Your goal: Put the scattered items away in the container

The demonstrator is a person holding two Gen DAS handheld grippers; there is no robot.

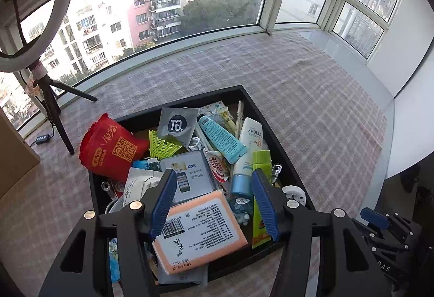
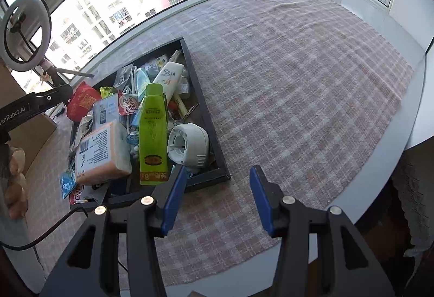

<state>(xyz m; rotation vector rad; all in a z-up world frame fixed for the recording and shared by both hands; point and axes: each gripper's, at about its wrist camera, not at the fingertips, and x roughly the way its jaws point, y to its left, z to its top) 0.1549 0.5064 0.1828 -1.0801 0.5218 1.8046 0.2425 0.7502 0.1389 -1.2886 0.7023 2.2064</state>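
We hold the left gripper (image 1: 214, 202) half open and empty over the orange tissue pack (image 1: 202, 231), which lies at the near edge of the full black tray (image 1: 274, 128). It looks soft and light, best pinched across its short sides. The right gripper (image 2: 217, 199) stands open, empty, over the checked cloth (image 2: 298, 79).

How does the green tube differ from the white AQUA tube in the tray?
The green tube is lime with a matching green cap; the AQUA tube is white with a blue cap, seen from the left wrist. The green tube lies on top of the pile, overhanging the tray rim; the AQUA tube lies deeper inside. Both lie flat.
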